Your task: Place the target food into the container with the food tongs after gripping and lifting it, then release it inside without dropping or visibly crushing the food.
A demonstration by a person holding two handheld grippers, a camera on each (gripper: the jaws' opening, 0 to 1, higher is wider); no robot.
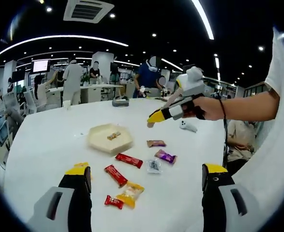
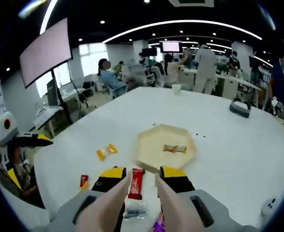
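A cream hexagonal tray (image 1: 99, 141) (image 2: 151, 154) sits mid-table with one orange-wrapped snack (image 1: 113, 136) (image 2: 174, 149) inside. Several wrapped snacks lie loose near it, among them a red bar (image 1: 128, 160) (image 2: 136, 183), a yellow packet (image 1: 130, 193) (image 2: 106, 152) and a purple one (image 1: 165, 156). My right gripper (image 2: 143, 173) (image 1: 154, 117), held by a hand above the table, is shut on beige food tongs (image 2: 168, 205). The tong arms stand apart, and their tips frame the red bar from above. My left gripper (image 1: 146, 171) hangs wide open over the near snacks, holding nothing.
The white round table (image 1: 45, 150) also carries a small white device (image 1: 187, 126), a dark box (image 1: 120, 102) (image 2: 240, 107) and a paper cup (image 1: 67, 103) (image 2: 176, 89) at its far side. People and desks stand beyond the table.
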